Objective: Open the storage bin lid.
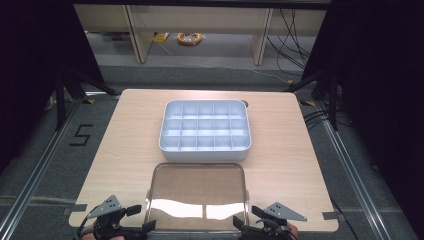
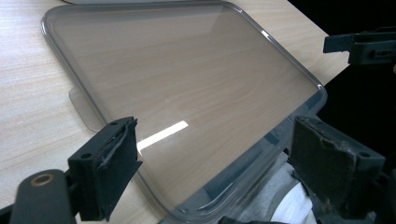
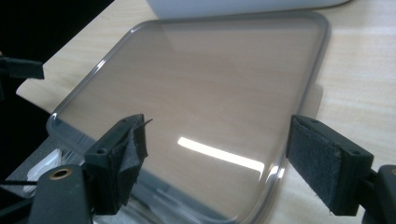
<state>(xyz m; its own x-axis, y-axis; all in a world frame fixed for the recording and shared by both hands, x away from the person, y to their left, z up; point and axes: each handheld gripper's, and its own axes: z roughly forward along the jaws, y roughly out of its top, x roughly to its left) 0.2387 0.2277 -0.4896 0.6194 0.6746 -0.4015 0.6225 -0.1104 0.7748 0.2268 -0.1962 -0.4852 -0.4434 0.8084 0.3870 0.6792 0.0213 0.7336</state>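
— At the near edge of the pale wooden table (image 1: 280, 150), what have you got in front of you?

— Your clear, smoky plastic lid with rounded corners (image 1: 197, 190) lies flat there, its near rim overhanging the table edge. Just beyond it sits the white plastic tray divided into small square compartments (image 1: 205, 131), close to the lid's far rim.

— And your grippers?

— Your left gripper (image 1: 137, 218) sits at the lid's near left corner, jaws spread wide, nothing between the pads (image 2: 116, 158). Your right gripper (image 1: 247, 216) is at the near right corner, jaws also spread apart, with the pads (image 3: 322, 163) clear of the lid.
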